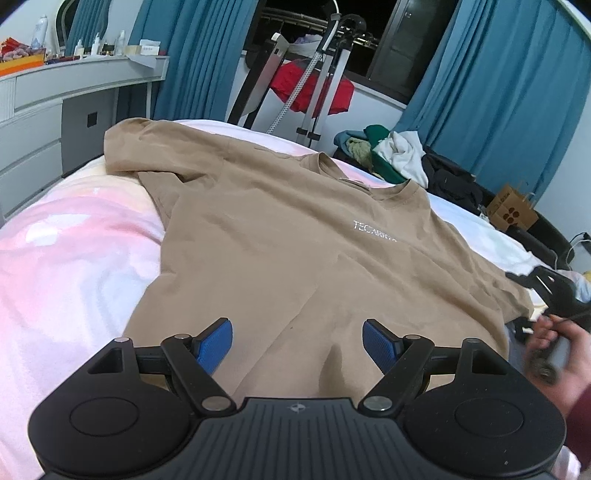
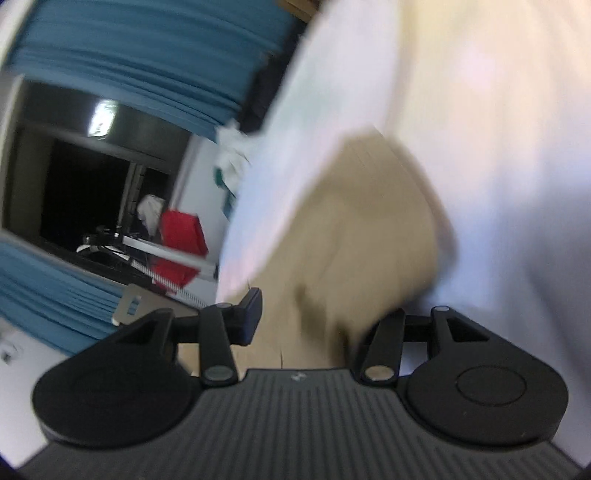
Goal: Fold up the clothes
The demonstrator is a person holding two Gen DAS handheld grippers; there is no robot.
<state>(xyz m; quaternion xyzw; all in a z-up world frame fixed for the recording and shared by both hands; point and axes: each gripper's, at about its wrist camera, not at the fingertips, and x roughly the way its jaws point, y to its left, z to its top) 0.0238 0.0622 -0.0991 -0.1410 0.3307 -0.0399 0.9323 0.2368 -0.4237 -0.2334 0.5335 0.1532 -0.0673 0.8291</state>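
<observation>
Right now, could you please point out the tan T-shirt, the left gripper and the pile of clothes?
tan T-shirt [image 1: 295,236]: left wrist view, chest.
left gripper [image 1: 297,343]: left wrist view, gap between blue pads.
pile of clothes [image 1: 391,155]: left wrist view, white garment.

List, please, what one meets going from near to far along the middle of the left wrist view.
left gripper, open → tan T-shirt spread on the bed → collar of the T-shirt → metal rack with a red garment → dark window

The right wrist view is smeared with motion blur. There the right hand-held gripper [image 2: 314,317] has one fingertip hidden behind tan shirt [image 2: 354,236] cloth, so its grip is unclear. Bottles [image 1: 96,44], upper left, are too small to identify.
</observation>
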